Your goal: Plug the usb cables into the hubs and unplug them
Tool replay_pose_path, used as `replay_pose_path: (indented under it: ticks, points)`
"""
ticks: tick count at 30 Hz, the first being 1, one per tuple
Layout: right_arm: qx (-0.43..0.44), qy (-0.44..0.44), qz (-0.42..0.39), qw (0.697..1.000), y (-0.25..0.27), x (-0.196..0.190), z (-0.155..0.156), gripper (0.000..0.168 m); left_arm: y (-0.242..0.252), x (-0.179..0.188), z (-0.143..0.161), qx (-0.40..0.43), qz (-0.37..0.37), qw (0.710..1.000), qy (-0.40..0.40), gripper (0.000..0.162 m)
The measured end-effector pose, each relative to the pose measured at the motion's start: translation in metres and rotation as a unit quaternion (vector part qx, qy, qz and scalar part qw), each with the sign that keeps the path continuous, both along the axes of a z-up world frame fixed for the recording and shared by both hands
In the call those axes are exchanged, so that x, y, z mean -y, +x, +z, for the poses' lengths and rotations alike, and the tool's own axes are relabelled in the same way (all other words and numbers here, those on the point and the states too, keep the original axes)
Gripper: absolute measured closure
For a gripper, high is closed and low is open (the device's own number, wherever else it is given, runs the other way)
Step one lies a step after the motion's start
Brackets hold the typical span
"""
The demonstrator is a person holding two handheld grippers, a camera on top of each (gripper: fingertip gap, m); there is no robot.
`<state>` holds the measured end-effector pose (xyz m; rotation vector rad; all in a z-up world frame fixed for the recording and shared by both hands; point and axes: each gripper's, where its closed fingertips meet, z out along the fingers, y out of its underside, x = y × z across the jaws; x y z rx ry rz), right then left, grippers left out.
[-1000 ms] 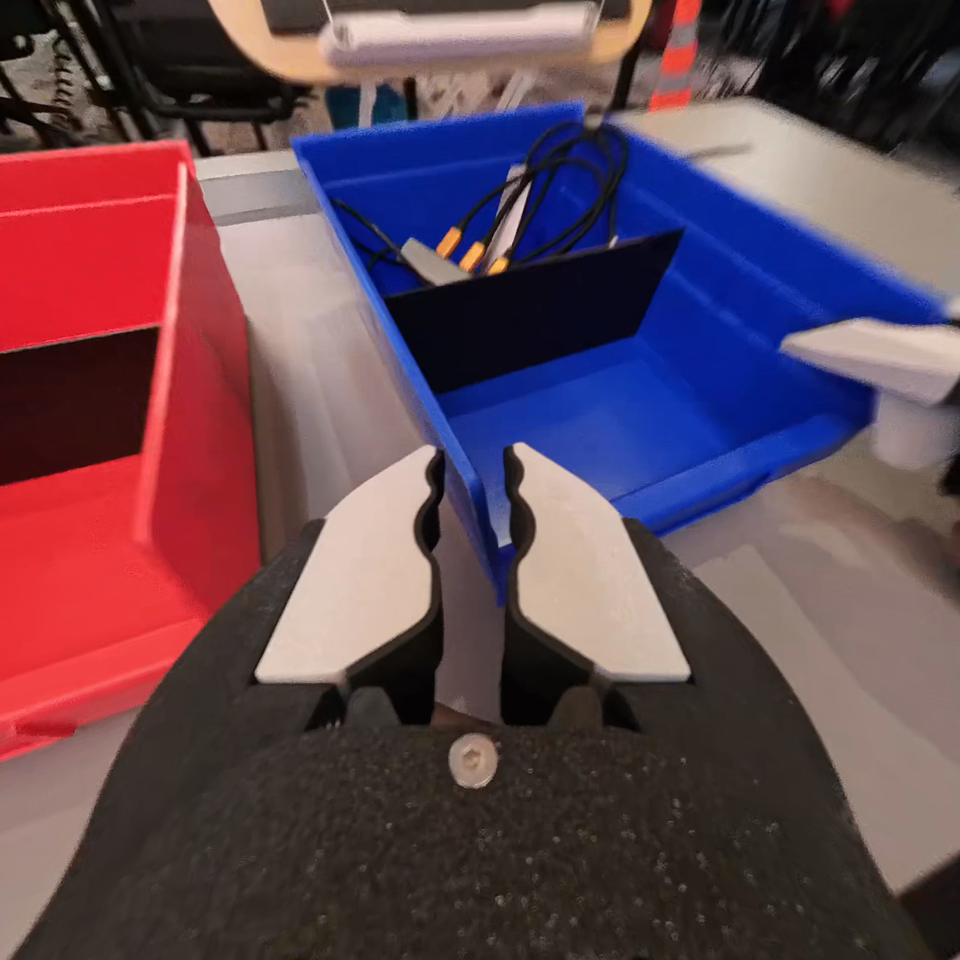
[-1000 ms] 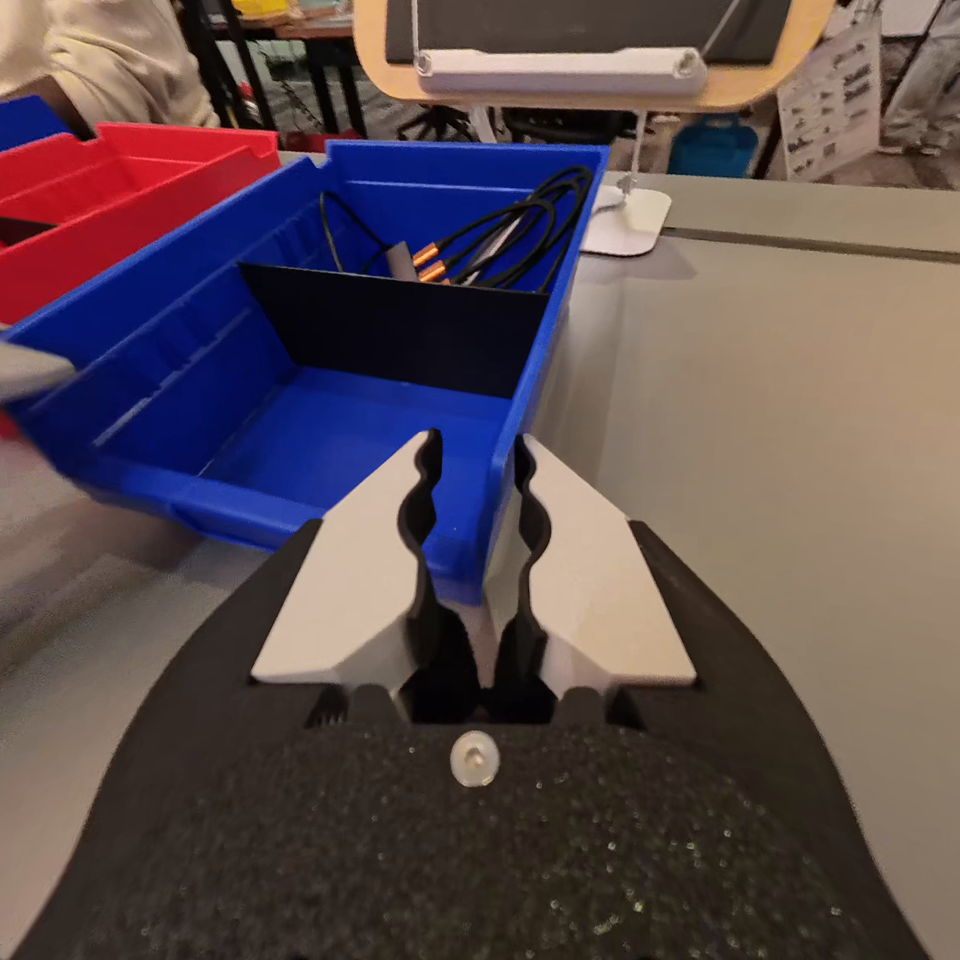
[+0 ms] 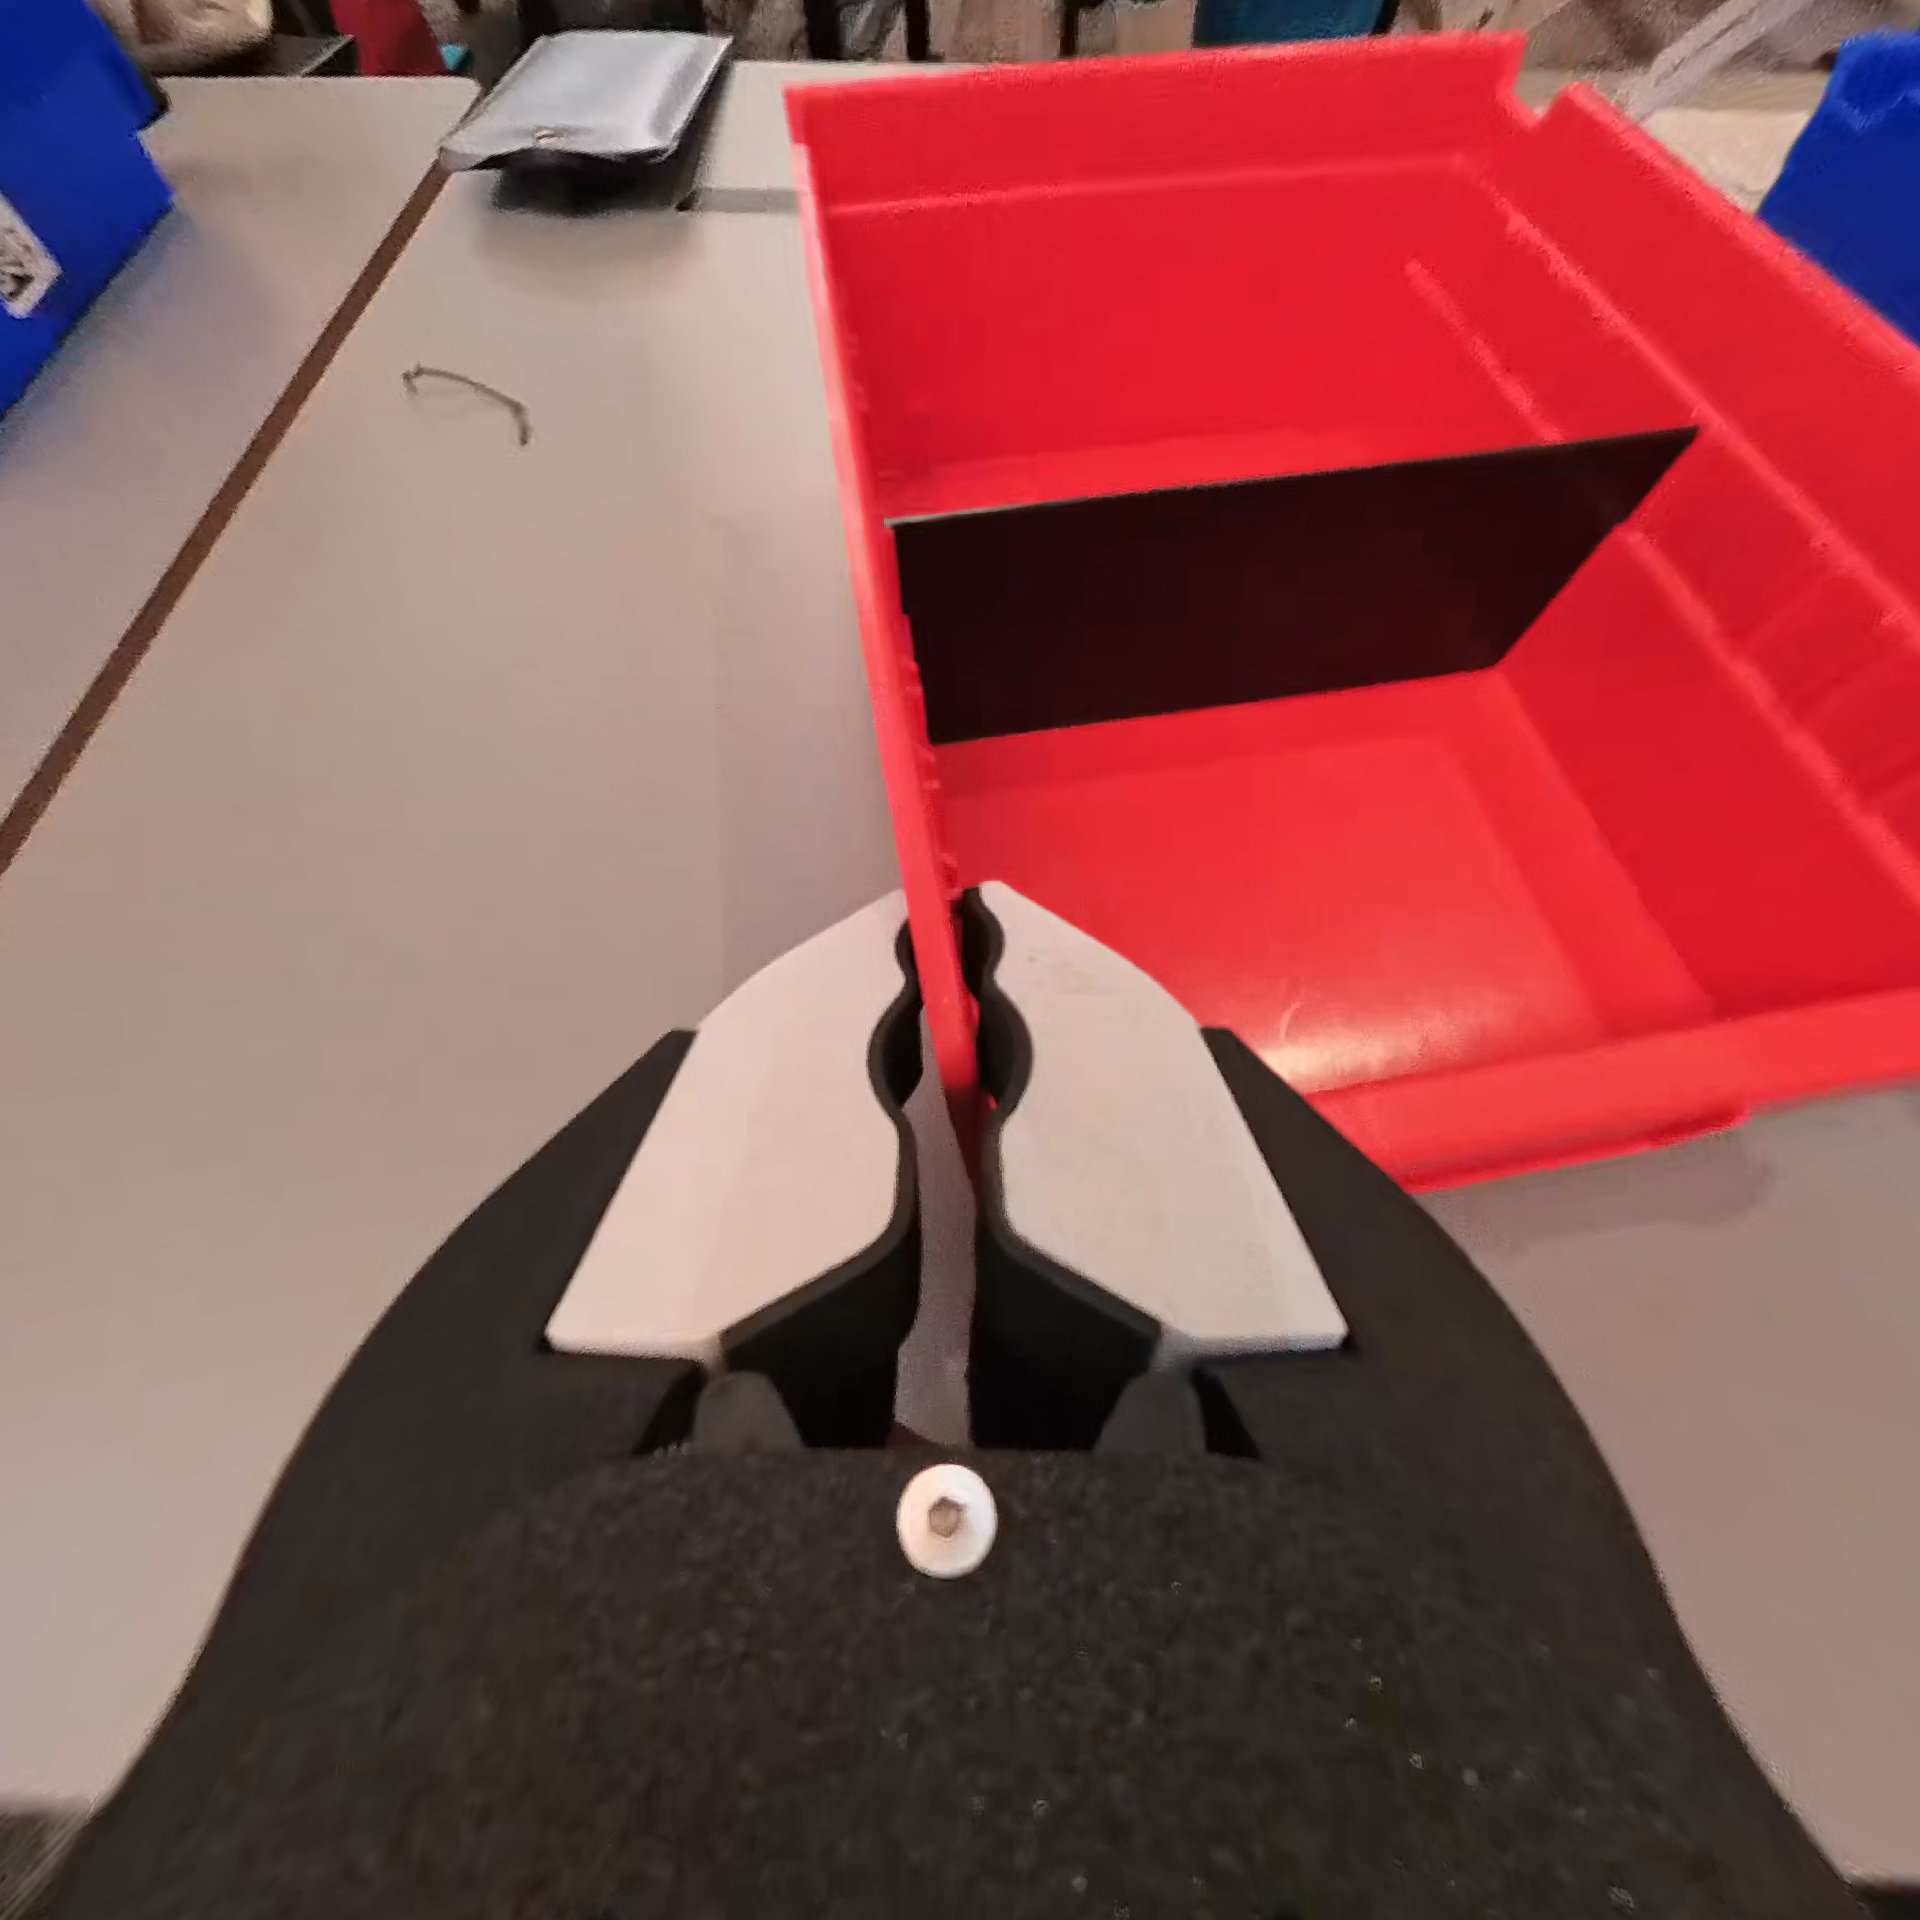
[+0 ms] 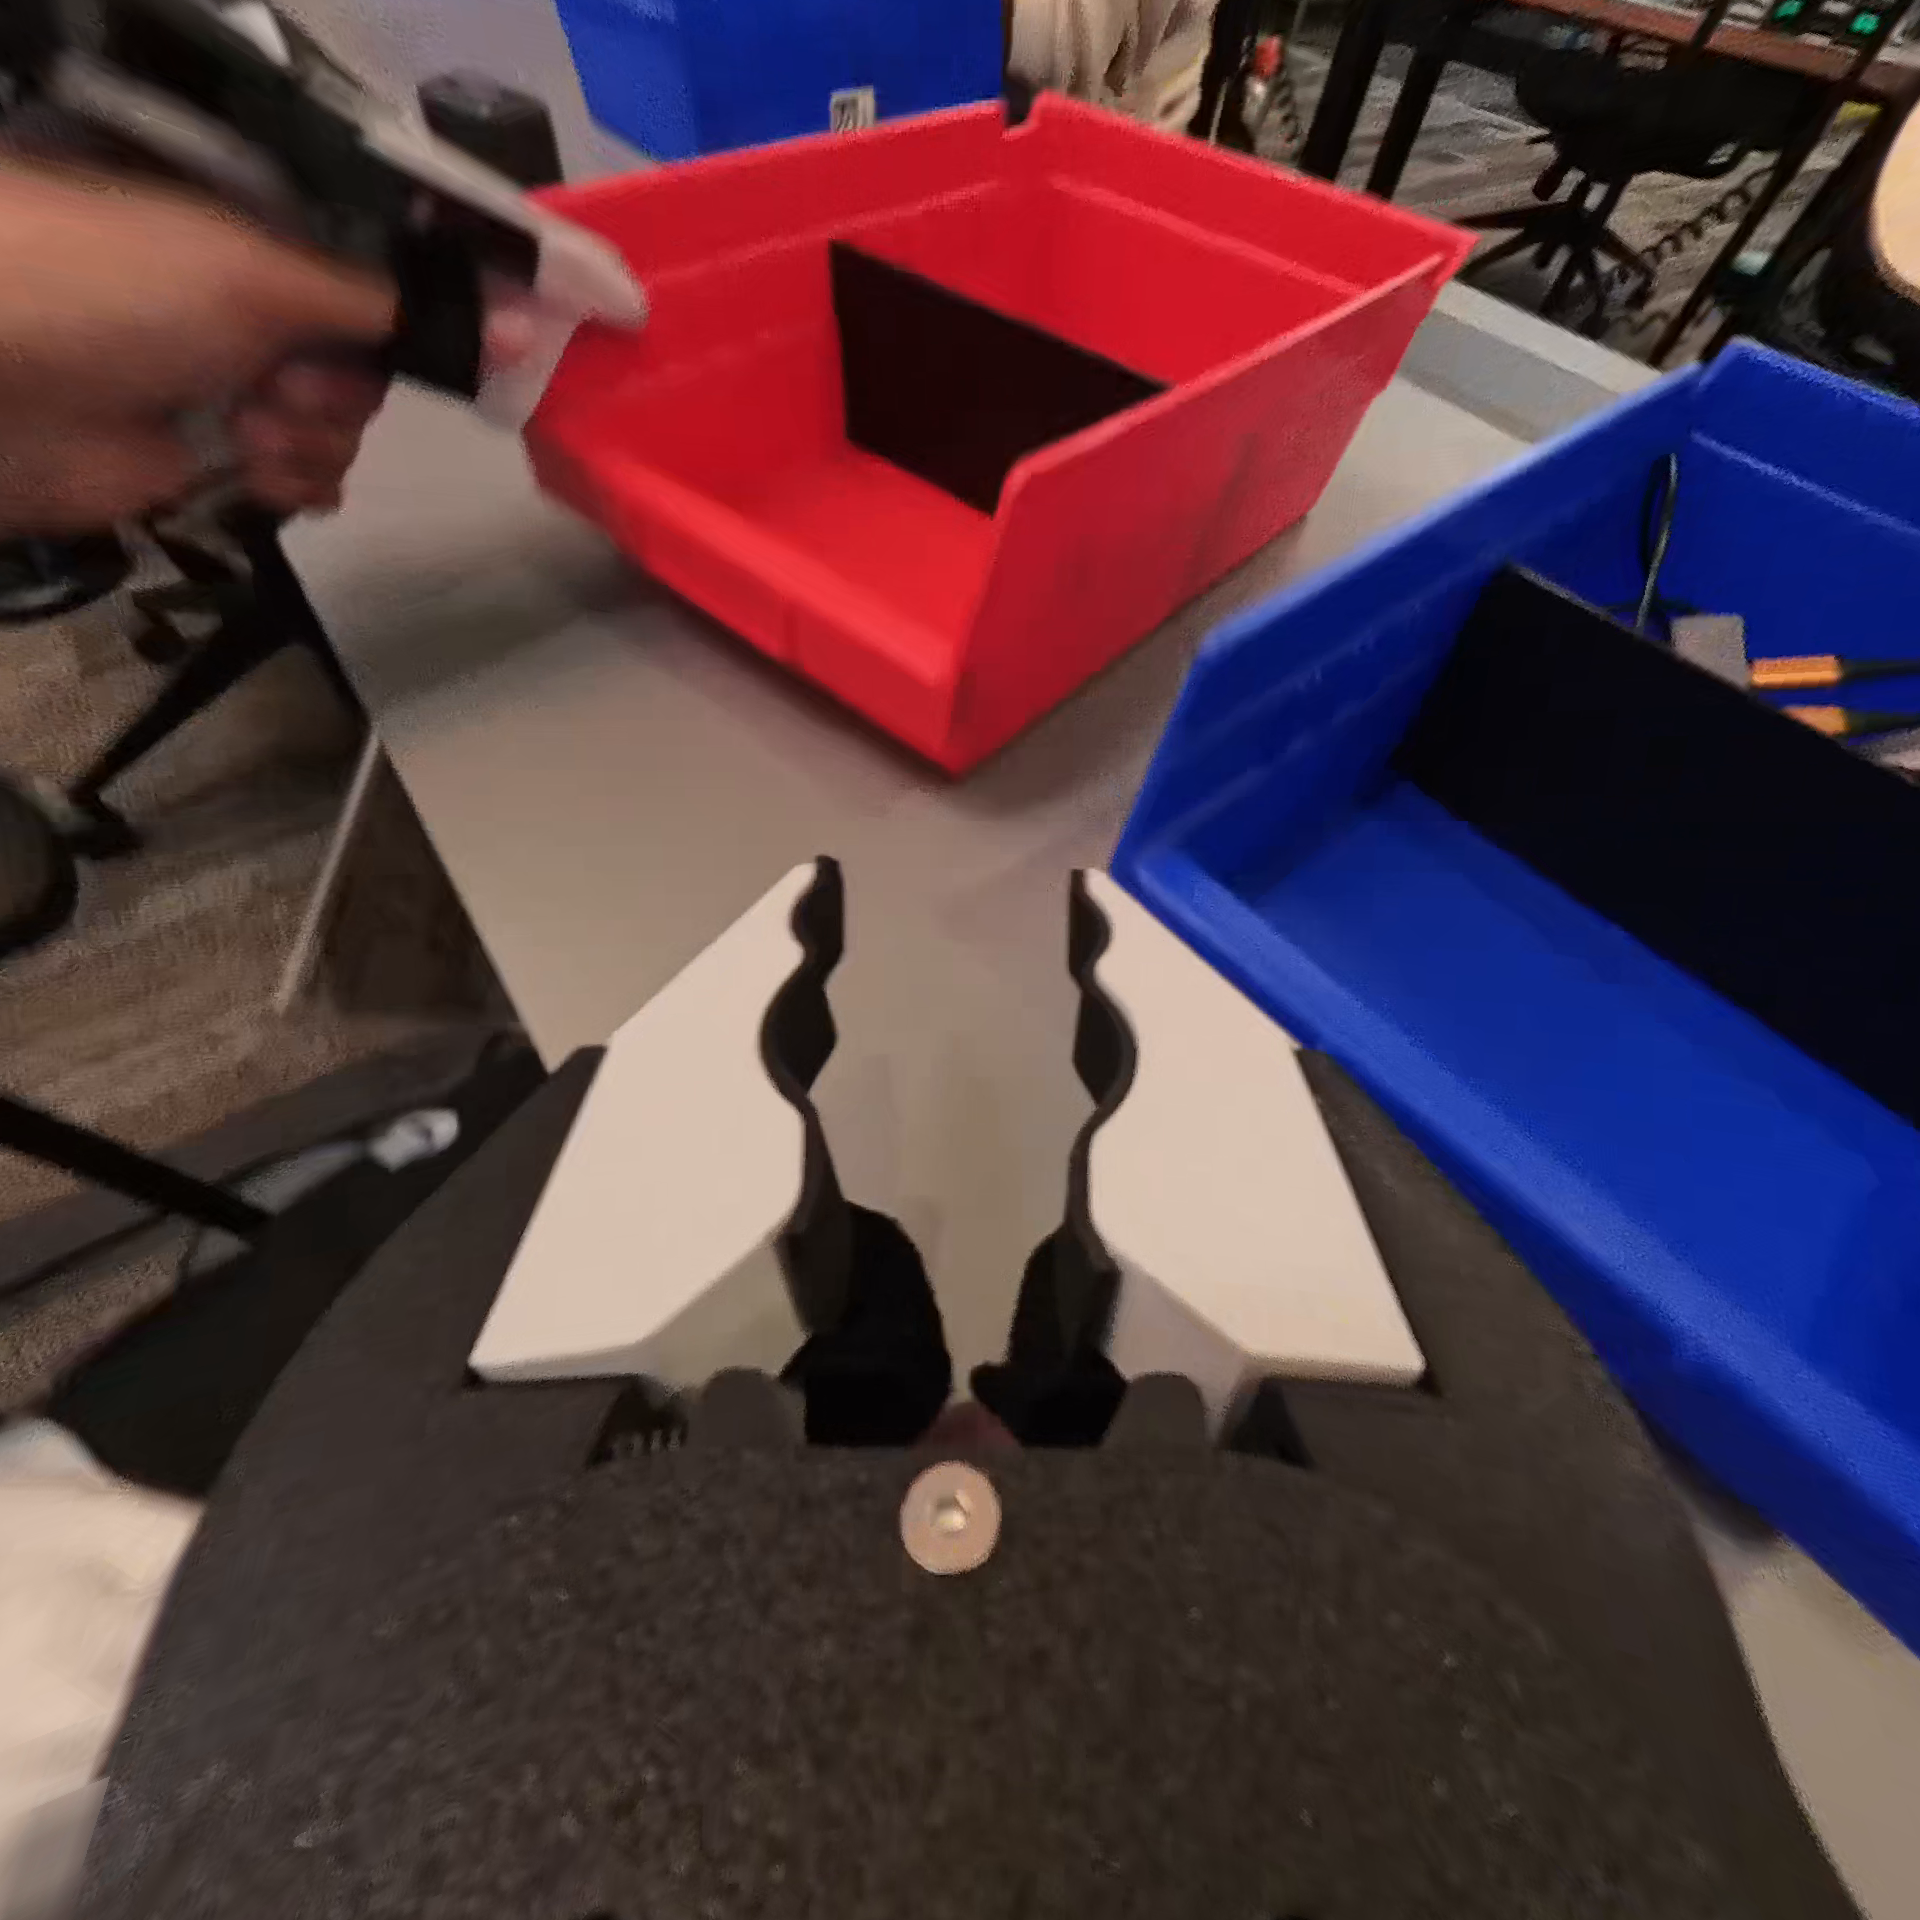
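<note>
The left gripper [image 3: 948,935] has its fingers drawn together on the near left side wall of the red bin [image 3: 1351,935], the thin wall clamped between them. The right gripper [image 4: 951,894] has its fingers well apart with nothing between them, over bare grey surface [image 4: 665,758] just beside the blue bin [image 4: 1507,1091].

The red bin has a black divider [image 3: 1278,582] across it; both compartments show only red floor. Behind the blue bin's dark divider [image 4: 1662,810] lie cables with orange plugs [image 4: 1797,670].

Only the left wrist view shows a dark pouch [image 3: 592,94] and a thin wire loop [image 3: 468,395] on the surface. Only the right wrist view shows a blurred hand [image 4: 156,364] holding the left gripper.
</note>
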<state>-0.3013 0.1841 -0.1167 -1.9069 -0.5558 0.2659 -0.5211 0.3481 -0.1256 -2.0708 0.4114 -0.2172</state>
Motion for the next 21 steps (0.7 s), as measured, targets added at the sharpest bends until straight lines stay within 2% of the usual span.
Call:
replay_pose_path:
  ticks: [3, 5, 8, 10, 11, 12, 14, 17, 21]
  points:
    - [-0.050, -0.045, -0.045, 0.997, -0.023, -0.035, 0.005, 0.112, -0.011, 0.032, 0.000, -0.019, 0.019, 1.000, 0.008, 0.157]
    - [-0.080, -0.068, -0.096, 0.990, -0.031, -0.057, 0.003, 0.111, -0.019, 0.054, 0.000, -0.029, 0.026, 0.999, 0.016, 0.157]
    - [-0.100, -0.088, -0.107, 0.985, -0.056, -0.070, -0.009, 0.108, -0.027, 0.084, 0.001, -0.025, 0.043, 0.998, 0.036, 0.157]
    - [-0.090, -0.102, -0.096, 0.986, -0.076, -0.067, -0.020, 0.121, -0.030, 0.099, 0.002, -0.022, 0.052, 0.998, 0.039, 0.157]
    - [-0.090, -0.098, -0.095, 0.987, -0.083, -0.065, -0.021, 0.117, -0.030, 0.105, 0.002, -0.024, 0.053, 0.997, 0.043, 0.156]
    - [-0.082, -0.089, -0.110, 0.987, -0.081, -0.065, -0.019, 0.124, -0.031, 0.111, 0.002, -0.025, 0.057, 0.997, 0.047, 0.155]
    - [-0.056, -0.070, -0.159, 0.983, -0.067, -0.066, -0.011, 0.164, -0.035, 0.121, 0.006, -0.017, 0.067, 0.996, 0.049, 0.153]
    - [-0.042, -0.037, -0.152, 0.987, -0.071, -0.060, 0.007, 0.164, -0.038, 0.134, 0.027, 0.039, 0.095, 0.992, 0.077, 0.153]
    - [-0.008, 0.084, -0.165, 0.983, -0.059, -0.051, 0.063, 0.163, -0.031, 0.145, 0.074, 0.018, 0.119, 0.977, 0.175, 0.156]
